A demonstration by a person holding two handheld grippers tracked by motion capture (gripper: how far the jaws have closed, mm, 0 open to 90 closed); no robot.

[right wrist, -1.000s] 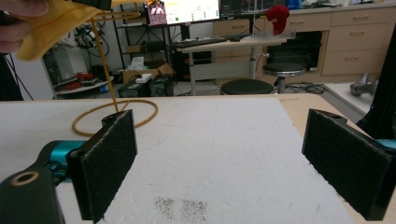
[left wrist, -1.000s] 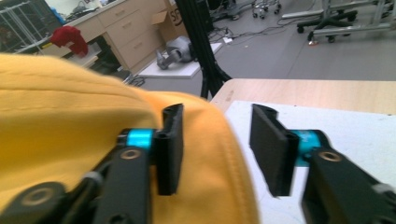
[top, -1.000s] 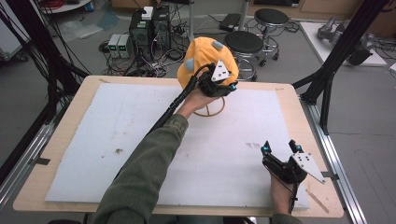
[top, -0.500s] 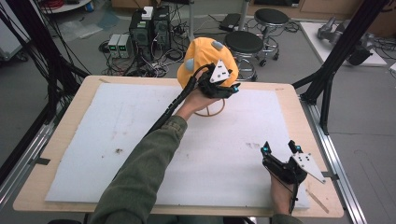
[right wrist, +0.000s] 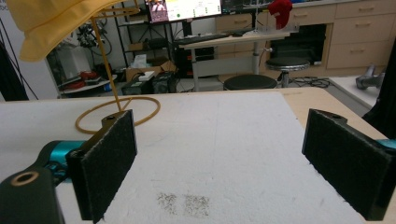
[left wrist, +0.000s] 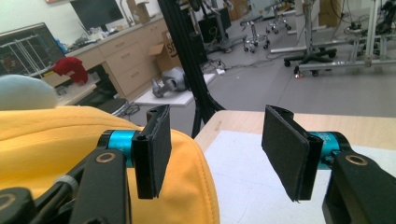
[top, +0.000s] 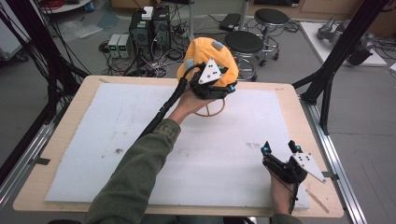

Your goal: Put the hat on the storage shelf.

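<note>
A yellow hat (top: 205,51) sits on a thin wire stand (top: 210,109) at the back middle of the table. My left gripper (top: 228,80) hovers at the hat's near right side, level with the brim. In the left gripper view the hat (left wrist: 56,140) lies behind the left jaw; my left gripper (left wrist: 215,126) is open, its jaws have just been opening, and nothing is between them. My right gripper (top: 279,147) rests near the table's front right corner. In the right gripper view it (right wrist: 219,140) stands wide open and empty, facing the stand's ring (right wrist: 119,112) and the hat (right wrist: 56,18).
A white foam mat (top: 116,140) covers most of the wooden table (top: 74,109). Dark specks (right wrist: 184,203) mark the mat near the right gripper. Black frame posts (top: 327,70) rise at both sides. Stools (top: 245,42) and computer boxes (top: 149,23) stand on the floor behind the table.
My left gripper has drawn slightly back from the hat toward the person, with its jaws wider apart. The hat stays on its stand. The right gripper has not moved.
</note>
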